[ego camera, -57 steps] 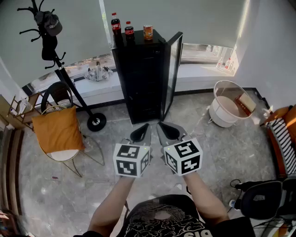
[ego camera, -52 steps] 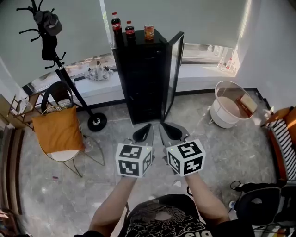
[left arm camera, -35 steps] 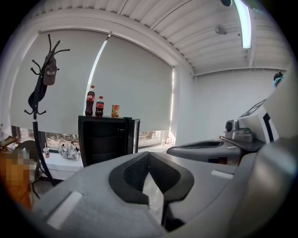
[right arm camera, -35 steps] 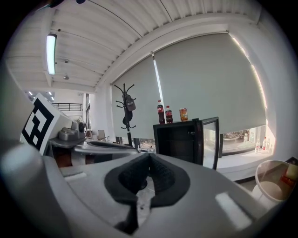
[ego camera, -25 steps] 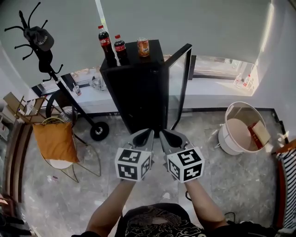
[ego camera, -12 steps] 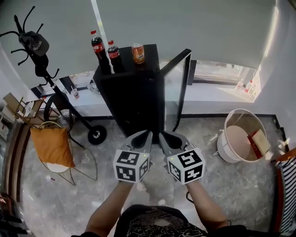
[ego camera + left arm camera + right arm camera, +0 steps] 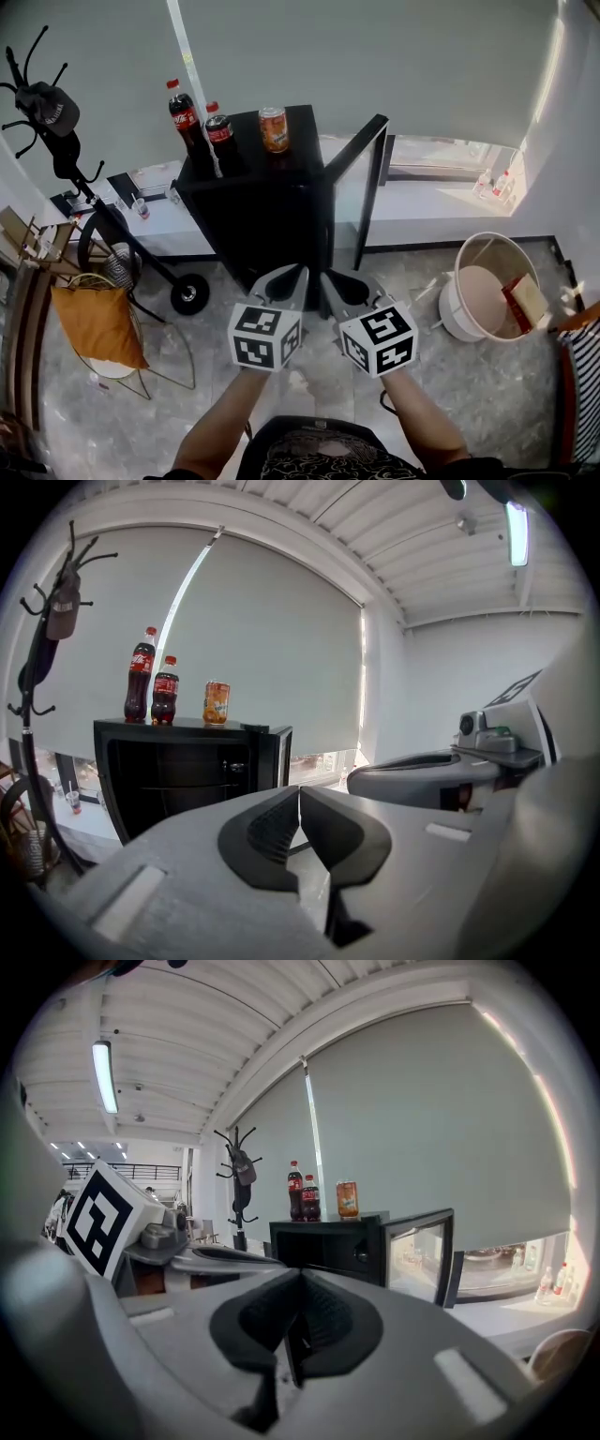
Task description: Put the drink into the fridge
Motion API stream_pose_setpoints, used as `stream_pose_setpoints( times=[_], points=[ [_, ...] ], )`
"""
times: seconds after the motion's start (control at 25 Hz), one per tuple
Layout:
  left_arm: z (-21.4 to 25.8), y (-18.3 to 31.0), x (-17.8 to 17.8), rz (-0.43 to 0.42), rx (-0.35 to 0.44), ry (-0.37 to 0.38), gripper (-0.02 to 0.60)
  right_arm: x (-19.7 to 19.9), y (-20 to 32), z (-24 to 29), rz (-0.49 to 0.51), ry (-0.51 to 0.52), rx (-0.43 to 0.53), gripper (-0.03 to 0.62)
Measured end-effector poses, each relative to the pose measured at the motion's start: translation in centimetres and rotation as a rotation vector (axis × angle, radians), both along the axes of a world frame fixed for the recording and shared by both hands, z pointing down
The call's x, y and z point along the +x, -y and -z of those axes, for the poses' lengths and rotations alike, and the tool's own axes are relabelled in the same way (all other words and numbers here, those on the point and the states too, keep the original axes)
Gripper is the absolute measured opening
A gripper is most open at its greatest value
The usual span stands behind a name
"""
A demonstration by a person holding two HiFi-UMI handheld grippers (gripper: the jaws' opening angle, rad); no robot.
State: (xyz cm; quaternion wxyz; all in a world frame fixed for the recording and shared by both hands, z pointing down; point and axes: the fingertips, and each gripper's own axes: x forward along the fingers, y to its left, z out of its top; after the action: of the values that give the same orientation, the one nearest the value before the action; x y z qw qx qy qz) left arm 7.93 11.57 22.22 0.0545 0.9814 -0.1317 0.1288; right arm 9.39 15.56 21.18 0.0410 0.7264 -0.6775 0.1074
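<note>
A black fridge stands ahead with its glass door swung open to the right. On its top stand two cola bottles and an orange can; the can shows in both gripper views. My left gripper and right gripper are held side by side in front of the fridge, short of it, both shut with nothing between the jaws. In the left gripper view the fridge's dark interior is visible.
A coat stand with a cap and a chair with an orange cushion are at the left. A white tub sits on the floor at the right. A low window ledge runs behind the fridge.
Both grippers and the head have moved toward the fridge, which now looms larger and nearer. The jaws stay shut throughout.
</note>
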Motion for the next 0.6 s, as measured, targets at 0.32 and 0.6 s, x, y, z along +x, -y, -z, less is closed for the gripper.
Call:
stream_pose_setpoints(
  times=[0.32,0.6],
  points=[
    [3.1,8.3,2.9,-0.059,0.010,-0.048,0.005,2.6,8.3,2.7,-0.032,-0.020,0.011,0.000],
    [6.0,14.7,4.6,-0.091,0.027,-0.109,0.006,4.4,14.1,5.6,-0.052,-0.061,0.041,0.000]
  ],
)
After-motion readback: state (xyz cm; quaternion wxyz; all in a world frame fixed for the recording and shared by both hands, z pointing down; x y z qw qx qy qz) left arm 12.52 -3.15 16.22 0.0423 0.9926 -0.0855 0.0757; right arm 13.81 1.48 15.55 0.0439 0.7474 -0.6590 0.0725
